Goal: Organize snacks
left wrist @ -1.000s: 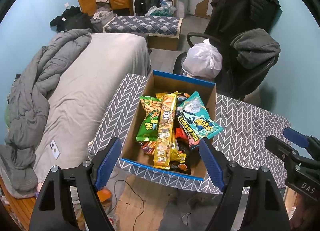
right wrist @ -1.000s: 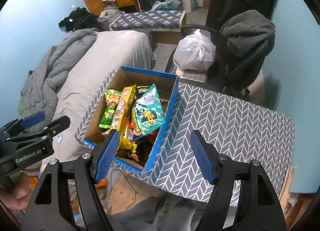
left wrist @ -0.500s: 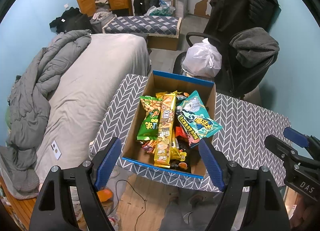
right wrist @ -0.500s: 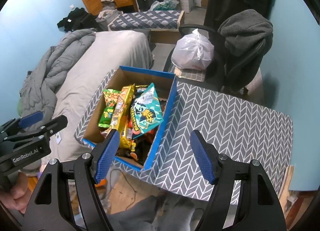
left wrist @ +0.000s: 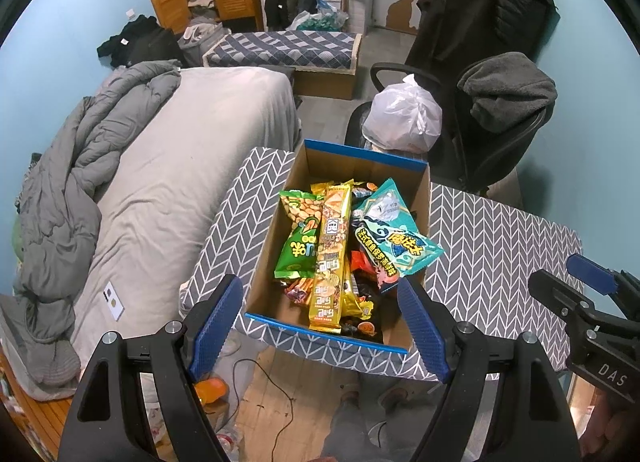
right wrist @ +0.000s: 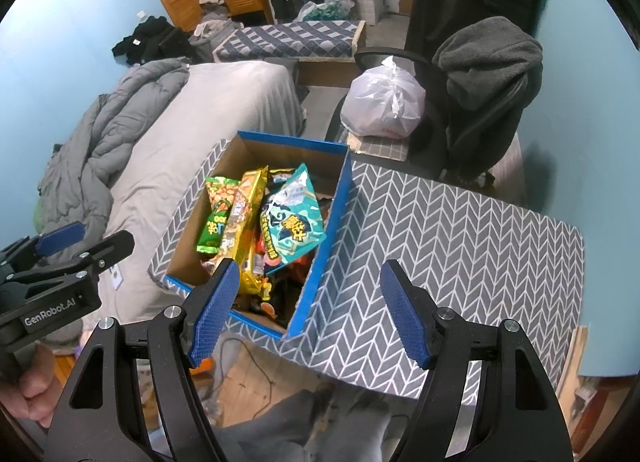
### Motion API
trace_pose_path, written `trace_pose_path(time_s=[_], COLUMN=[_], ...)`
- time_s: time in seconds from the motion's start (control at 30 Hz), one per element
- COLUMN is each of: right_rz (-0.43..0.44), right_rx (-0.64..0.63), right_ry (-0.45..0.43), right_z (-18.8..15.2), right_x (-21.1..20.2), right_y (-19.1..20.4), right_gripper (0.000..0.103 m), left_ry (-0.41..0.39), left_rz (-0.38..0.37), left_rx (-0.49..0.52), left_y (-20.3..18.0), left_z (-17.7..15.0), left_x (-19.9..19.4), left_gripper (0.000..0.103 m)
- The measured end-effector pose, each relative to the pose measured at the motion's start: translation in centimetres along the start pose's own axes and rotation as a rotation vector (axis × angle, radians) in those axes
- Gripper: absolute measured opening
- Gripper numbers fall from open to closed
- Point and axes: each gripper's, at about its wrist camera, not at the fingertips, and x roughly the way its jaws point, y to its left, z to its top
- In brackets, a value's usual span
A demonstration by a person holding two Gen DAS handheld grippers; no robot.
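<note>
- Left wrist: my left gripper (left wrist: 322, 320) hangs wide open, ribbed blue pads holding nothing — the cardboard box (left wrist: 418, 198) sits below on the chevron-patterned table (left wrist: 500, 254), crammed with glossy snack packets (left wrist: 332, 254).
- Right wrist: my right gripper (right wrist: 310, 312) gapes equally, empty, above the box's blue-edged corner; a crinkly teal bag (right wrist: 294, 222) lies topmost.

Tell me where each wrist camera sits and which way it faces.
Left wrist: above the table's near edge, angled down at the snack box; own open left gripper in front, right gripper at the frame's right.
Right wrist: further right, over the herringbone table; open right gripper, a hand.
Shared: box, teal bag, bed, chair.
</note>
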Motion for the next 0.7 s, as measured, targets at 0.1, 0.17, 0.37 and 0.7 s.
trace_pose_path(time_s=[0.1,0.17,0.37,0.7], right_rz=[0.000,-0.001,-0.002,-0.003], right_rx=[0.000,0.000,-0.002,0.000], right_ry=[-0.001,-0.002,-0.003,0.001], right_z=[-0.02,-0.02,-0.01,0.00], right_x=[0.00,0.01,0.00,0.01], right_y=[0.03,0.07,0.11,0.17], right_gripper=[0.073,0.073,0.073,0.073], left_ry=[-0.004,-0.006,-0.006,0.000], left_rz=[-0.002,-0.003,-0.006,-0.016], left_rx=[0.002,0.004,0.007,0.008], left_y=[0.05,0.04,-0.04,-0.02], left_z=[-0.04,-0.03,0.02,0.08], left_x=[-0.11,-0.19,-0.23,-0.15], left_gripper=[0.081,0.081,0.081,0.081])
